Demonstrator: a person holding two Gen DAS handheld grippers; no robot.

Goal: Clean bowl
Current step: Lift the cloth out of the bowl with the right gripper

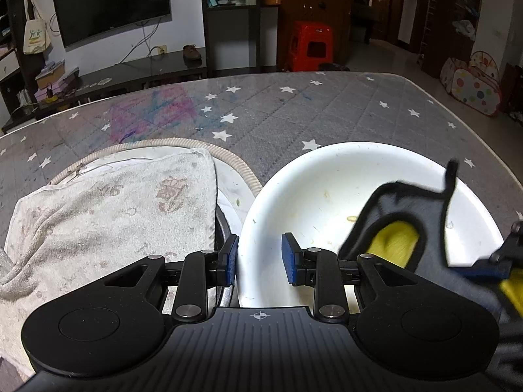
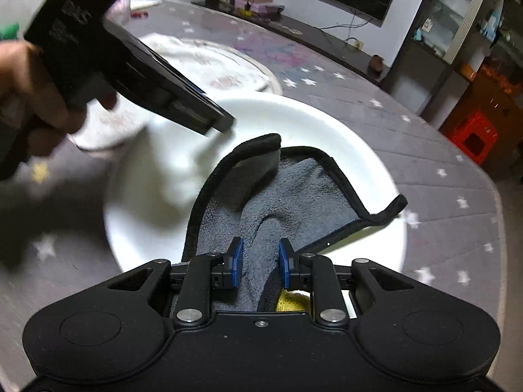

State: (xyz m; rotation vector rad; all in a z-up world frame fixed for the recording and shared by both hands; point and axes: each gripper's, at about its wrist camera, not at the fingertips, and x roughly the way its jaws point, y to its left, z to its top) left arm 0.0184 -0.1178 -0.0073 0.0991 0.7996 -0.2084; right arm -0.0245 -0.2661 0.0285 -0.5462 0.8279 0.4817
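Observation:
A white bowl point(image 1: 327, 189) with yellowish food bits sits on the star-patterned grey table; it also shows in the right wrist view point(image 2: 353, 150). My left gripper point(image 1: 260, 258) straddles the bowl's near-left rim with its jaws apart, one blue pad outside and one inside; I cannot tell if the pads touch the rim. It appears from the side in the right wrist view point(image 2: 215, 121). My right gripper point(image 2: 260, 263) is shut on a grey cloth with black trim and a yellow underside point(image 2: 294, 189), held inside the bowl. The cloth shows in the left wrist view point(image 1: 398, 225).
A stained white towel point(image 1: 108, 215) lies over a round beige-rimmed mat point(image 1: 238, 163) left of the bowl. The grey star-patterned cover point(image 1: 294, 111) spans the table. A red stool point(image 1: 310, 45) and a TV point(image 1: 111, 3) stand beyond the table.

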